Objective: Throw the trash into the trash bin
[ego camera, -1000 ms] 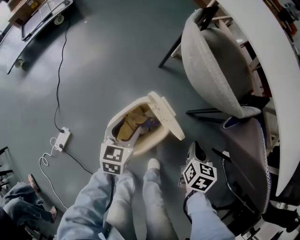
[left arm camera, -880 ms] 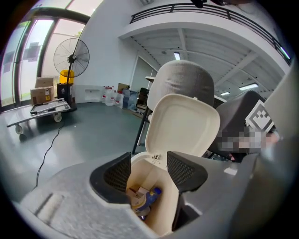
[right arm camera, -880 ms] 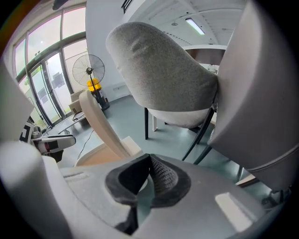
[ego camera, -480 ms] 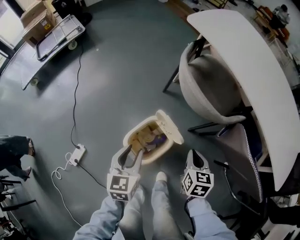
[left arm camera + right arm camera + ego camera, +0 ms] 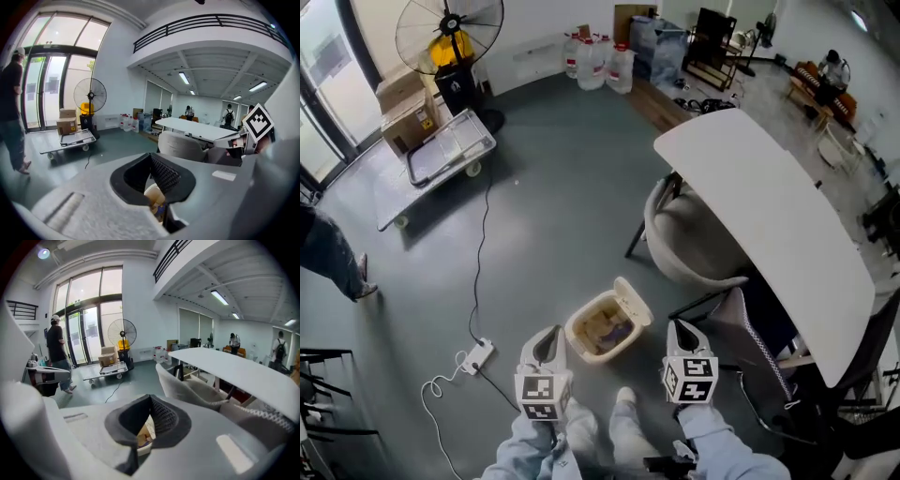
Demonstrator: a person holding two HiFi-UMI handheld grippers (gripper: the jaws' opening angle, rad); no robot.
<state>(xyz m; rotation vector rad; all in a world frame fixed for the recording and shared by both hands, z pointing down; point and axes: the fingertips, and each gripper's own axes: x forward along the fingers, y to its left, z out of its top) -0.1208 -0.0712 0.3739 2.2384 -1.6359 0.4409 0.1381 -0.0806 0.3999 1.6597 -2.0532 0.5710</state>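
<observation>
Trash [image 5: 614, 331] lies inside the single trash bin [image 5: 573, 330], whose lid is tipped open. The bin sits on the floor between the two grippers, just ahead of their tips. The left gripper [image 5: 547, 337] has its jaws pressed together on nothing, and the right gripper [image 5: 683, 330] is likewise closed and empty. One white table [image 5: 769, 206] stands beyond the right gripper.

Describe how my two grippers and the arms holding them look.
The left gripper and the right gripper both have pale grey plastic bodies that taper toward the tips. Each carries a white cube printed with black square markers. In the gripper views the pads are black and finely ribbed. The sleeves are light blue, like denim.
</observation>
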